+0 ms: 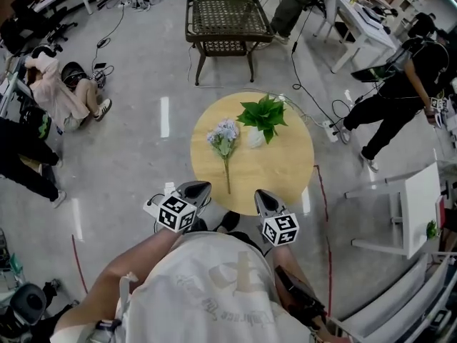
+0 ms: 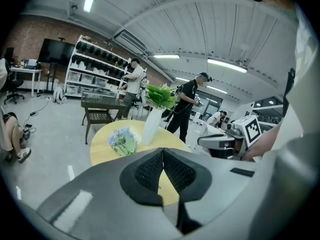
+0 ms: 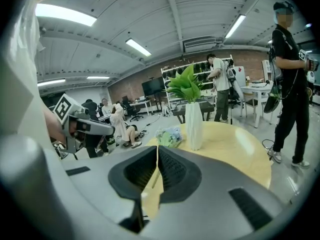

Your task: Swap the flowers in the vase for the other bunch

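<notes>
A round yellow table [image 1: 285, 177] carries a white vase [image 1: 255, 138] filled with green leaves [image 1: 263, 113]. Left of the vase lies a bunch of pale blue flowers [image 1: 224, 133], its stem pointing toward me. My left gripper [image 1: 196, 189] hovers at the table's near edge, shut and empty. My right gripper [image 1: 263, 200] is beside it at the near edge, also shut with nothing in it. The left gripper view shows the vase [image 2: 151, 125] and the blue bunch [image 2: 123, 140] beyond its closed jaws. In the right gripper view the vase [image 3: 194, 125] stands just right of the bunch [image 3: 169, 136].
A dark wicker side table [image 1: 227, 21] stands beyond the round table. A person in black [image 1: 400, 95] stands at the right, another sits on the floor [image 1: 61, 91] at the left. A white table [image 1: 418, 206] is at the right. Cables run across the floor.
</notes>
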Available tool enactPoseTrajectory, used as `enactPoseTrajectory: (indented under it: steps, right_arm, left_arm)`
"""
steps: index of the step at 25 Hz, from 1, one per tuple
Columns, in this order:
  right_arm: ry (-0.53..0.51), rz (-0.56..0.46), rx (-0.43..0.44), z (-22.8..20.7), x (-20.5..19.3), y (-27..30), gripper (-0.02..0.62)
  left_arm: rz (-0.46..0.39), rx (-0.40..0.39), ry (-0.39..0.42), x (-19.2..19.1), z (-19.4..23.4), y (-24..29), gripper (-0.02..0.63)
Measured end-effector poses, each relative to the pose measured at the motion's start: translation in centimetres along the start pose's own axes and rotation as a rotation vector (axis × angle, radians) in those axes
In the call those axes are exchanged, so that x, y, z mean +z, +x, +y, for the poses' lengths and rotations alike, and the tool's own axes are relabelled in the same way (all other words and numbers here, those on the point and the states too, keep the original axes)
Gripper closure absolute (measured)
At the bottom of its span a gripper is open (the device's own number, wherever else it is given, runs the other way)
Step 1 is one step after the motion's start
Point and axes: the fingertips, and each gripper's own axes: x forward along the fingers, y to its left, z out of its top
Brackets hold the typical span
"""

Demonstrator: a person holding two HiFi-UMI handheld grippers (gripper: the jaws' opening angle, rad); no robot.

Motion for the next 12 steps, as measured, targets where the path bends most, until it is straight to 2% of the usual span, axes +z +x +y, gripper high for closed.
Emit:
enactPoseTrajectory:
  steps: [7, 12]
  right_arm:
    - [-0.058, -0.031, 0.077, -2.7, 1.5, 0.4, 0.586]
    - [-0.067, -0.065, 0.089, -4.8, 2.9, 0.9, 0.587]
  left_arm:
    - [0.022, -0.016, 0.056, 2.1, -2.1, 4.3, 0.600]
    - [0.016, 0.004, 0.065, 3.3, -2.5, 6.2, 0.600]
